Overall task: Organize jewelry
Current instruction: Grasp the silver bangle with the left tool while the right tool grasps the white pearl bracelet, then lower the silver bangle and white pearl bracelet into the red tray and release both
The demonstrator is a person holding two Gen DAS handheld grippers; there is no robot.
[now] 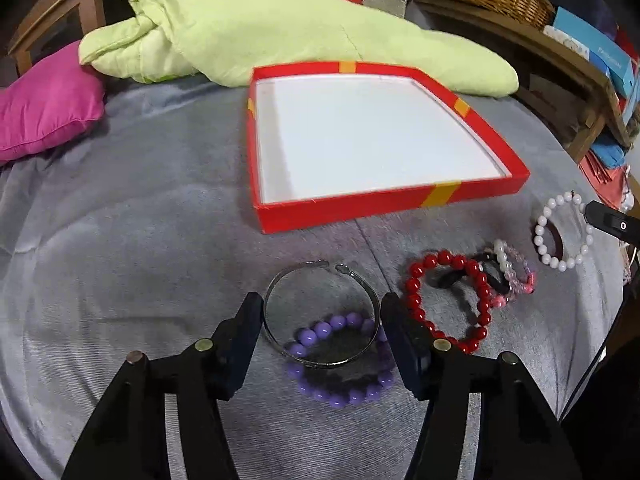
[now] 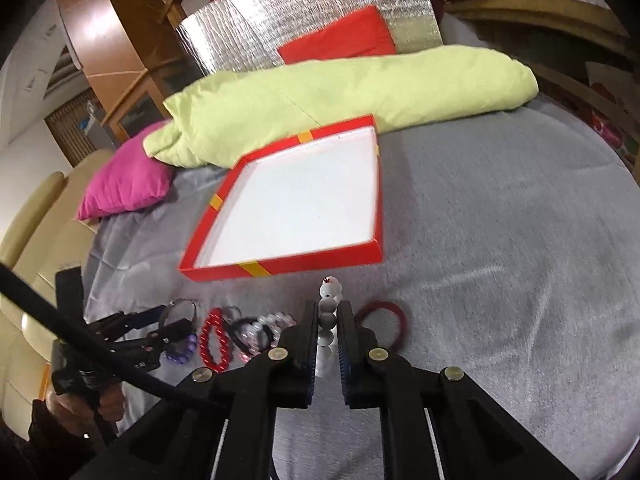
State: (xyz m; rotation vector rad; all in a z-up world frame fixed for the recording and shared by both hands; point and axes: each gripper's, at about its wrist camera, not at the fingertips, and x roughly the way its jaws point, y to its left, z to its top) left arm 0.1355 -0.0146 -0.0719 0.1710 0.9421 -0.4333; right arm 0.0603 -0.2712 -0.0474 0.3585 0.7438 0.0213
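The left gripper (image 1: 320,312) is around the silver bangle (image 1: 320,316), jaws beside its rim; if they press it I cannot tell. The right gripper (image 2: 328,316) clenches the white bracelet (image 2: 327,320), lifted near the red tray (image 2: 280,268)

- I can make out white lettering on the blue box (image 1: 600,46) on the shelf at right, but it is too blurred to read.
- I find nothing else with writing.
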